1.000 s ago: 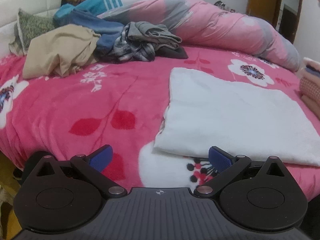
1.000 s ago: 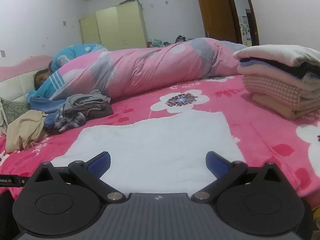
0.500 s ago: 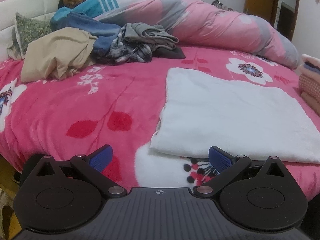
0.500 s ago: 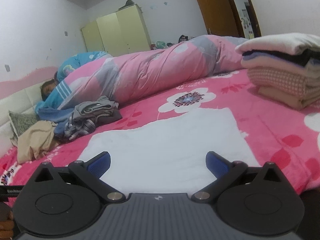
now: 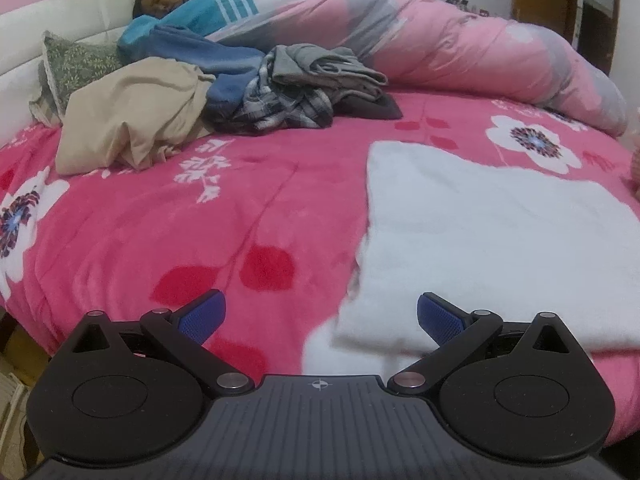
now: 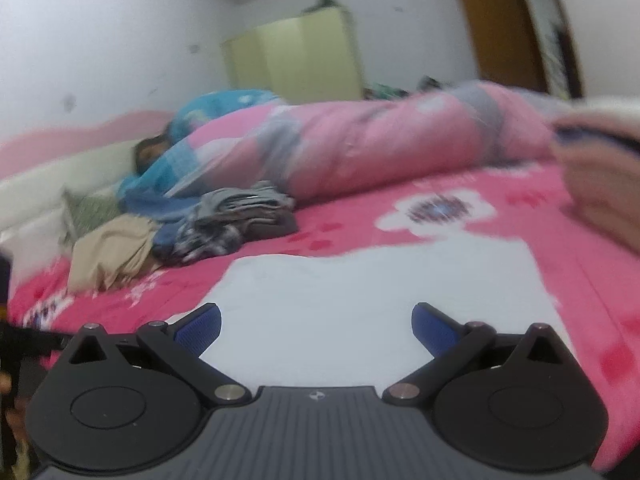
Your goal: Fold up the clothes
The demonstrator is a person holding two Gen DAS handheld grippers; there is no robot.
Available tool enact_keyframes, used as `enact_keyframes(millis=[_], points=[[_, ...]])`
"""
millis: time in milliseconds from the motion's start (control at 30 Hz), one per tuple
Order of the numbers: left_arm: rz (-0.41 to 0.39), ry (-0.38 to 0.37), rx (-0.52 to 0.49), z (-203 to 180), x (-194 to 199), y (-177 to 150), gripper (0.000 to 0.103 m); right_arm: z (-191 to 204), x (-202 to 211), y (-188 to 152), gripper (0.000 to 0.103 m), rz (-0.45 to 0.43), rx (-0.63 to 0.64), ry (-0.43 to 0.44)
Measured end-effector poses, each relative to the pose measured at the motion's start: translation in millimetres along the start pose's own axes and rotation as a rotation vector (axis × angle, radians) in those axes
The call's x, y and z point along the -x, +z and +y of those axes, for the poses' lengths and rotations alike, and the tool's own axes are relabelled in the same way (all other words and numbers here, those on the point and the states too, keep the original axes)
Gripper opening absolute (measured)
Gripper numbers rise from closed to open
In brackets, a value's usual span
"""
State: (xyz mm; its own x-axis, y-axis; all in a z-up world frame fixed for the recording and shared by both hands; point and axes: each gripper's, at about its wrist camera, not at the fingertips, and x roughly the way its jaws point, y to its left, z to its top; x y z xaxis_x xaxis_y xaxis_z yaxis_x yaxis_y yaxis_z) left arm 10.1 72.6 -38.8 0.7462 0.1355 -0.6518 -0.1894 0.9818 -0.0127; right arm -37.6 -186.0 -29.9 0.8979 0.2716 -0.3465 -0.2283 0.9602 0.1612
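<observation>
Left wrist view: the left gripper (image 5: pixel 319 316) is spread wide with nothing between its blue pads (image 5: pixel 202 316), low over the near edge of the pink flowered blanket (image 5: pixel 168 220). A folded white cloth (image 5: pixel 492 240) lies flat on the blanket at about 2 o'clock from the gripper, its near left corner just ahead of the right pad. Far back at 11 o'clock sits a heap of unfolded clothes: a beige garment (image 5: pixel 132 116), a blue one (image 5: pixel 216 64), a plaid one (image 5: pixel 280 108) and a grey one (image 5: pixel 324 68) on top. Behind them a person lies under a pink and grey quilt (image 5: pixel 440 48), beside a green patterned pillow (image 5: pixel 76 64)

Right wrist view, blurred: the right gripper (image 6: pixel 316 324) is also spread wide and holds nothing. The white cloth (image 6: pixel 380 284) lies straight ahead at 12 o'clock, its near edge under the pads (image 6: pixel 434 330). The clothes heap (image 6: pixel 224 224) is at 10 o'clock. At 2 o'clock, on the frame edge, is a stack of folded clothes (image 6: pixel 604 176), too smeared to tell its layers. A pale yellow wardrobe (image 6: pixel 296 60) stands against the back wall, a brown door (image 6: pixel 500 24) to its right
</observation>
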Motion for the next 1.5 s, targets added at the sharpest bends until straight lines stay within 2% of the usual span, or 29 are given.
enact_keyframes(millis=[200, 367, 433, 667, 767, 833, 933, 1200, 1267, 1333, 1400, 1500], points=[[0.041, 0.008, -0.017, 5.7, -18.5, 14.5, 0.102, 81.3, -37.1, -15.8, 0.101, -0.008, 0.358, 0.112], [0.058, 0.028, -0.041, 4.3, -26.2, 18.9, 0.101, 140.5, -68.1, -41.9, 0.093, -0.026, 0.635, 0.169], [0.059, 0.033, -0.048, 4.4, -28.0, 21.3, 0.101, 154.5, -80.7, -48.1, 0.085, -0.022, 0.700, 0.179], [0.065, 0.049, -0.058, 6.8, -32.5, 30.2, 0.101, 171.4, -115.4, -58.5, 0.068, 0.060, 0.807, 0.136], [0.068, 0.052, -0.065, 7.4, -33.9, 32.0, 0.101, 171.8, -115.5, -61.3, 0.064, 0.057, 0.835, 0.117], [0.072, 0.054, -0.065, 7.7, -34.7, 32.7, 0.101, 172.2, -115.6, -60.8, 0.053, 0.045, 0.845, 0.084], [0.077, 0.054, -0.070, 7.7, -36.5, 33.3, 0.101, 171.6, -118.3, -55.7, 0.048, 0.051, 0.809, 0.051], [0.086, 0.062, -0.083, 6.6, -38.4, 33.8, 0.101, 184.0, -111.4, -67.1, 0.047, 0.046, 0.899, 0.092], [0.087, 0.065, -0.087, 6.2, -38.5, 33.5, 0.101, 182.9, -119.3, -68.6, 0.043, 0.052, 0.902, 0.059], [0.090, 0.069, -0.092, 5.8, -38.7, 33.0, 0.101, 181.2, -124.3, -66.2, 0.033, 0.063, 0.880, 0.033], [0.093, 0.072, -0.095, 5.5, -39.0, 32.6, 0.101, 180.5, -126.4, -65.7, 0.030, 0.068, 0.861, 0.014], [0.097, 0.074, -0.095, 6.1, -40.0, 32.9, 0.101, 182.6, -123.7, -69.0, 0.028, 0.065, 0.871, 0.031]])
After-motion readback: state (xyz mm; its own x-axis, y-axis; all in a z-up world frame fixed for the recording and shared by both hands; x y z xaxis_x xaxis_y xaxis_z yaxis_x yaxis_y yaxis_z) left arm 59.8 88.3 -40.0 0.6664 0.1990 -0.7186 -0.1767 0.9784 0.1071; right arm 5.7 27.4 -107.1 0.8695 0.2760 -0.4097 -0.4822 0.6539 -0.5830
